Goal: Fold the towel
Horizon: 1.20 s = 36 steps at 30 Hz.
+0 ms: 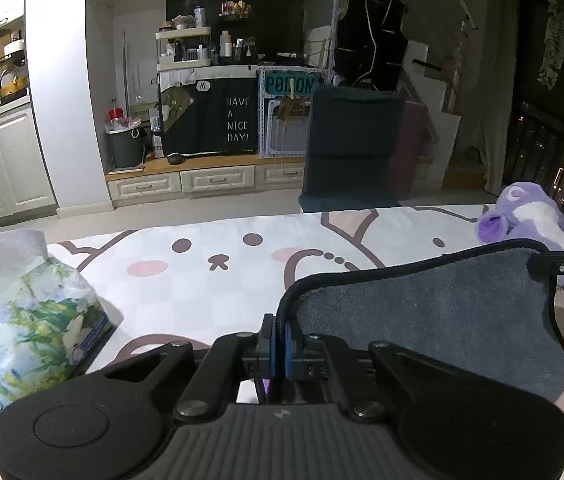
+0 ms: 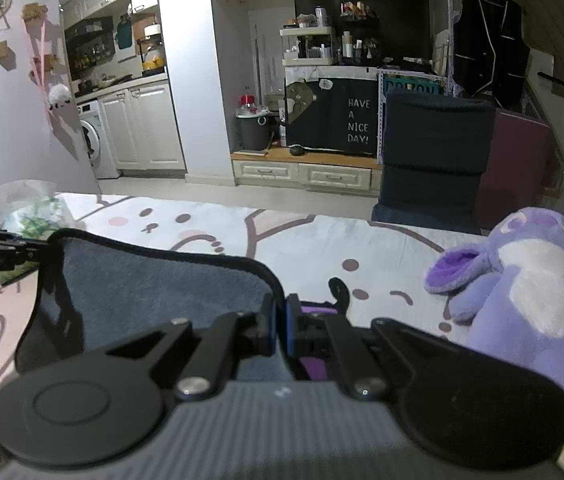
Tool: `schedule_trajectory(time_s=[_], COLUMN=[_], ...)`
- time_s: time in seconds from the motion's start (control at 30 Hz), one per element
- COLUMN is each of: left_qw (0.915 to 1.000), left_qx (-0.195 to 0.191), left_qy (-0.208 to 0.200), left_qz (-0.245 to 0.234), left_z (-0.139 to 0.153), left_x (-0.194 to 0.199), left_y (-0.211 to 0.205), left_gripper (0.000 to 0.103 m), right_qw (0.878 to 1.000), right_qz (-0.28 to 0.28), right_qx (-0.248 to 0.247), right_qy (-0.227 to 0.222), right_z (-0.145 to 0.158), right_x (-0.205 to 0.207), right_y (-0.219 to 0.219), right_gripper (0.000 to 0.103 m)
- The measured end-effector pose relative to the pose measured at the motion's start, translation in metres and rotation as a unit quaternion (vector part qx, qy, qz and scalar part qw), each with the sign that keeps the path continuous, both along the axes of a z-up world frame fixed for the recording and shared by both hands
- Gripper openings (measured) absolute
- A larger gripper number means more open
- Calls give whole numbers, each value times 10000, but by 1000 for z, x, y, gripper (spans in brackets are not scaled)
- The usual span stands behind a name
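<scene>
Item: grey towel (image 1: 434,312), dark-bound edge, held up over the cartoon-print sheet (image 1: 202,276).
Left gripper (image 1: 281,344): fingers pinched narrow on the towel's left corner.
Right gripper (image 2: 281,330): likewise clamped on the towel's right corner.
Condition: top edge sags between the two grips; the cloth hangs below them, lower part hidden.
Nearby: tissue pack (image 1: 30,320) left of the towel; purple plush (image 2: 530,284) right of it.
Progress: judged early; no finished fold visible, laying over and flattening remain.
</scene>
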State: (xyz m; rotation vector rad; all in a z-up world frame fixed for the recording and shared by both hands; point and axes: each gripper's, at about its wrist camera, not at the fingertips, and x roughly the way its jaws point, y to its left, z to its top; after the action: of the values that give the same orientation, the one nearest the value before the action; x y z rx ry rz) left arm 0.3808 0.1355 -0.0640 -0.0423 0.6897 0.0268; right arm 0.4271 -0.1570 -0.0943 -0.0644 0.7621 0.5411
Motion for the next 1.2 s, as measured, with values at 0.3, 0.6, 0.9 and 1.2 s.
schedule_trajectory(time_s=[0.3,0.6,0.9,1.2], left_qw=[9996,9981,9969,9952], left_qx=[-190,-329,-338,-313], left_qy=[181,494,655,824], left_qz=[38,187,283,426], left_z=[-20,-43,-51,-47], left_x=[31,50,57,56], left_y=[10,16,16,16], left_gripper=[5,5,6,41], right_qw=[9996,9989,9979,9979], right_qz=[-115,-212,-314,-383], right_qx=[-213,-335,-291,-103], right_qy=[168,262,492,507], right_z=[-29,-51,-70,-63], right_x=[28,40,47,47], right_y=[15,22,22,16], right_gripper=[6,6,10,54])
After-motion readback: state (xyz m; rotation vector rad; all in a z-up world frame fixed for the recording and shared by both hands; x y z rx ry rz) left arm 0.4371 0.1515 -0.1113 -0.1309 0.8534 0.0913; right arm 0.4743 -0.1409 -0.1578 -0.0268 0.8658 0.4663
